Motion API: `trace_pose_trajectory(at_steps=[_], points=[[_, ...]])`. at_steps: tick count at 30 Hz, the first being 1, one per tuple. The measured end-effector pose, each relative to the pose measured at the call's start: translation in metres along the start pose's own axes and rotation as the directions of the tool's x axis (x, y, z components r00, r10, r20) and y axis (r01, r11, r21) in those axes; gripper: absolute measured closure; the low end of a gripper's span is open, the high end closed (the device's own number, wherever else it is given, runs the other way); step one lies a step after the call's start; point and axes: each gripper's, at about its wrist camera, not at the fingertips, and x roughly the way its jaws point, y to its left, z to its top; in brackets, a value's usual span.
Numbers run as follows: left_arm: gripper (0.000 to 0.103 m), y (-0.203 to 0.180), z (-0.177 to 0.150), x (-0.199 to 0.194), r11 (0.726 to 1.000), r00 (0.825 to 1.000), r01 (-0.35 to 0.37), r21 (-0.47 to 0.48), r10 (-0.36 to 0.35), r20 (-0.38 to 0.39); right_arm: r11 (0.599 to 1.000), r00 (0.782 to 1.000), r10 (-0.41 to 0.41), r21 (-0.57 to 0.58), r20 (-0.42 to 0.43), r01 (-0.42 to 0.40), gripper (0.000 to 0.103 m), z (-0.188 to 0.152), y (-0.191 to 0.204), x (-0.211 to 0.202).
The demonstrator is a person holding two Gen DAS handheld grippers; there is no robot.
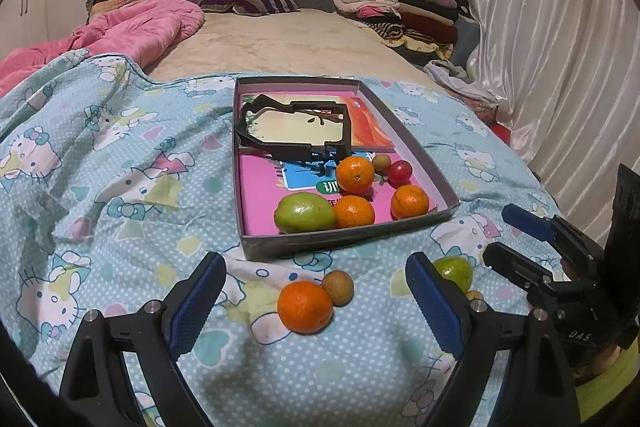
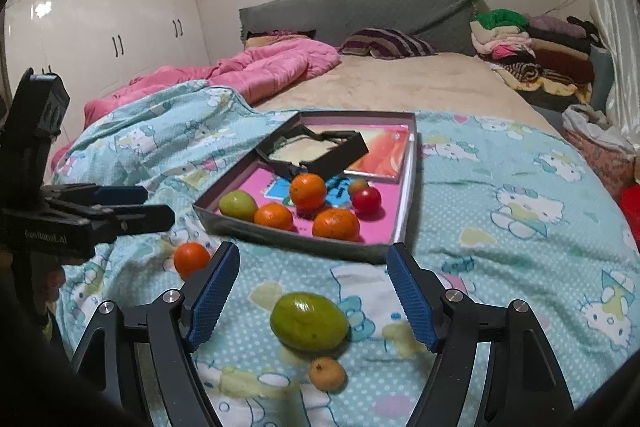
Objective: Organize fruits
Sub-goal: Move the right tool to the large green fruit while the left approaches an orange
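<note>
Hovering spread left gripper (image 1: 316, 291) over round glossy orange (image 1: 305, 306), right gripper (image 2: 312, 293) spread around smooth oval green fruit (image 2: 309, 321), shallow cardboard box (image 1: 344, 239), dotted cotton sheet (image 1: 120, 227).

Left gripper (image 1: 316, 303): black frame, two blue-padded fingers (image 1: 196, 301) spread wide apart, nothing between the pads in contact with them; held low over the bed (image 1: 120, 187), pointing toward the headboard end. Seen from the right wrist view, it sits at the left edge, level, its fingers reaching out over the bed. Right gripper (image 2: 312, 297): same build, blue-padded fingers (image 2: 214, 297) likewise spread wide, gripping nothing; held low over the bed, pointing the same way. In the left wrist view it appears at the right edge, beside the left gripper, tilted slightly inward.
</note>
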Motion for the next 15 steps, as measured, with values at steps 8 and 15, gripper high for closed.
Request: trace_pose_trajectory(at_steps=[8, 15], points=[[0.012, -0.002, -0.015, 0.003, 1.0, 1.0, 0.005, 0.023, -0.004, -0.031, 1.0, 1.0, -0.008, 0.004, -0.023, 0.008, 0.026, -0.009, 0.0, -0.004], [0.012, 0.008, -0.033, 0.007, 1.0, 0.999, -0.001, 0.008, 0.001, -0.047, 1.0, 0.998, -0.019, 0.0, -0.064, 0.019, 0.026, -0.017, 0.003, 0.002]])
